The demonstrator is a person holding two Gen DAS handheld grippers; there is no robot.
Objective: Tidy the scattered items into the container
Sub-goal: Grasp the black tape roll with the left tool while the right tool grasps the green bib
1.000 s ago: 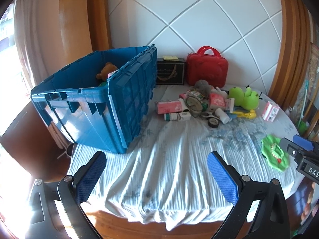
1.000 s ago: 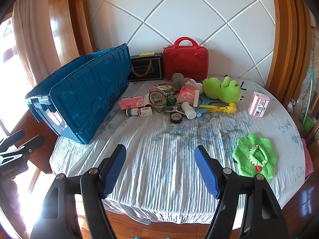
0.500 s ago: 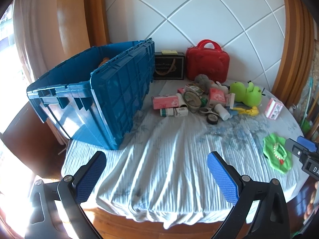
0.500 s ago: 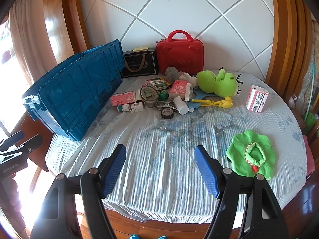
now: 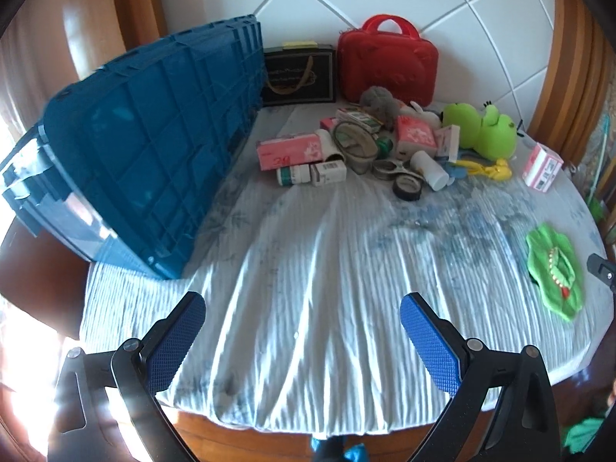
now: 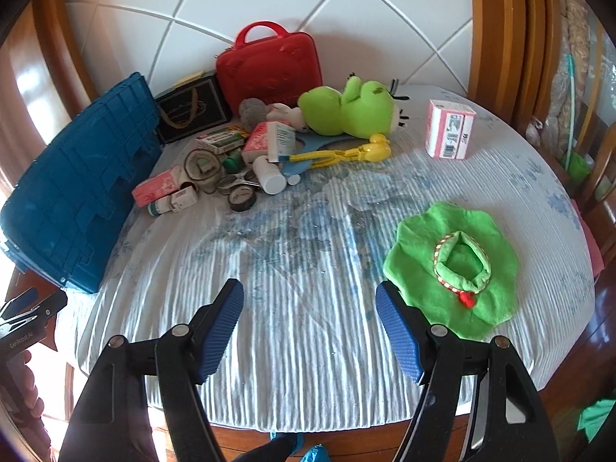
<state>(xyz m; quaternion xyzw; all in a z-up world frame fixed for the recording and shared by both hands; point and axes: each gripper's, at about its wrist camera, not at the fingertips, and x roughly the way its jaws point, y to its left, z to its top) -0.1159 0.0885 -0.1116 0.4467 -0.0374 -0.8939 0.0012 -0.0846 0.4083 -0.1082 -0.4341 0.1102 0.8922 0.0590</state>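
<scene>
Presently the blue crate (image 5: pixel 146 146) stands at nine o'clock on the table (image 5: pixel 308 288), side wall toward the cameras, contents hidden. Scattered items cluster at twelve o'clock: pink box (image 5: pixel 288 151), tape roll (image 5: pixel 407 188), green frog plush (image 6: pixel 346 107), red case (image 5: pixel 388 65) behind. Green cloth (image 6: pixel 450 261) lies at three o'clock. Left hand-held gripper (image 5: pixel 302 340) and right hand-held gripper (image 6: pixel 310 329) hover apart, empty, over bare cloth near the front edge.

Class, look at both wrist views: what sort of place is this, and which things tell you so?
Probably a room in a home: a round table under a crinkled cloth, a padded quilted wall panel behind it, and toys and medicine boxes beside a blue crate.
</scene>
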